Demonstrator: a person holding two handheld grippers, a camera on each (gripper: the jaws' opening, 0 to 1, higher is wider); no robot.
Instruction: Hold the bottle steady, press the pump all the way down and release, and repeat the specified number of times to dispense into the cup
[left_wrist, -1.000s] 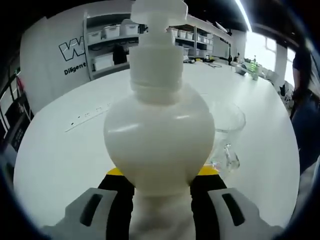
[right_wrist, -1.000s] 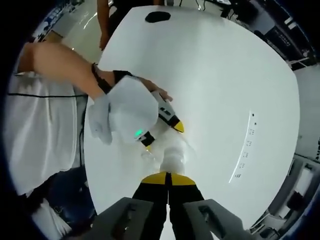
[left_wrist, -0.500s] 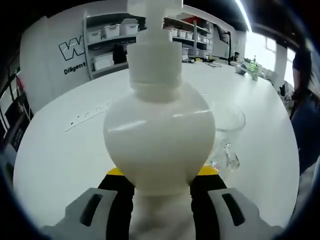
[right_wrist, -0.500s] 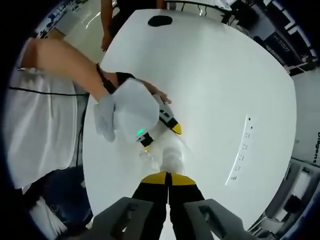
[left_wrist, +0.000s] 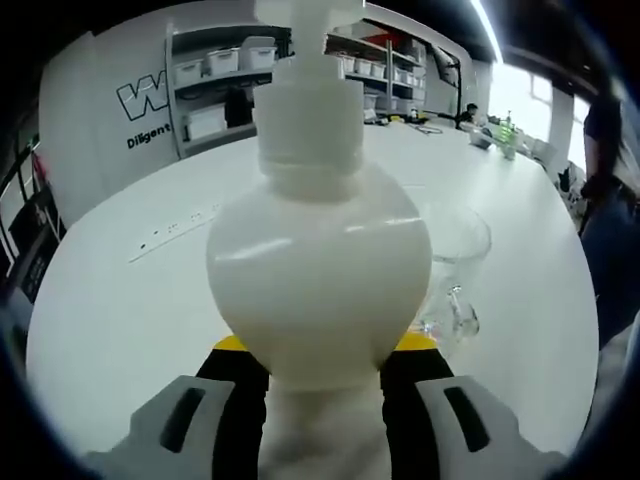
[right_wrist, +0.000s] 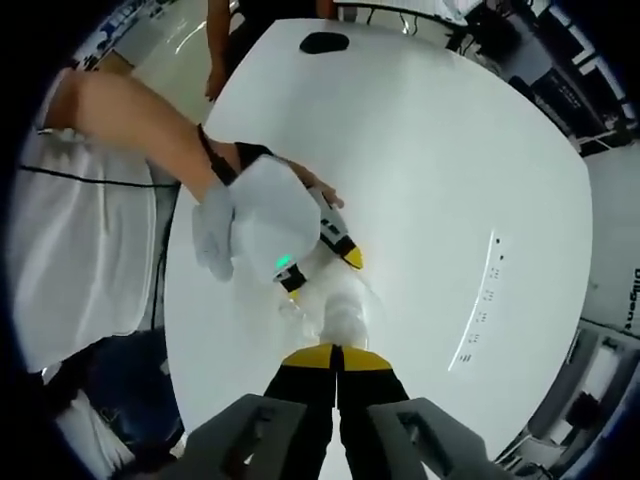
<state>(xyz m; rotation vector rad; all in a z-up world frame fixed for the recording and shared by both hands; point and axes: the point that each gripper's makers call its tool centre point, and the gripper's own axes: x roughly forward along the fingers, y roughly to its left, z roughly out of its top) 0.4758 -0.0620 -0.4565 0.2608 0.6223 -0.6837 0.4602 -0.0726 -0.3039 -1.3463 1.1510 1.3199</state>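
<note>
White plastic dominates the left gripper view: the round-bellied pump bottle (left_wrist: 318, 290) stands upright on the white table (left_wrist: 120, 310), well in from its edges, and the left gripper (left_wrist: 318, 375) has its two black, yellow-tipped jaws clamped on the narrow lower part of the bottle, one on each side. The pump head (left_wrist: 308, 20) sits low on the collar, which suggests a stroke at or near the bottom. Just beside the bottle stands a clear glass cup (left_wrist: 452, 262), partly hidden behind the bottle's belly; whether any liquid lies in it cannot be told.

In the right gripper view the camera looks steeply down. The right gripper (right_wrist: 336, 362) has its jaws pressed together with nothing between them, their yellow tips resting on top of the pump (right_wrist: 343, 318). The left gripper (right_wrist: 300, 235) shows there too, with the person's forearm reaching in from the table's edge.

Risks, as judgements: the closed tips bear on a small, smooth cap, so an off-centre push could slide them off and jolt the bottle. If the lower grip is loose, the bottle could tilt toward the cup and knock it. The spout's aim cannot be seen, so liquid may miss the cup's rim.
</note>
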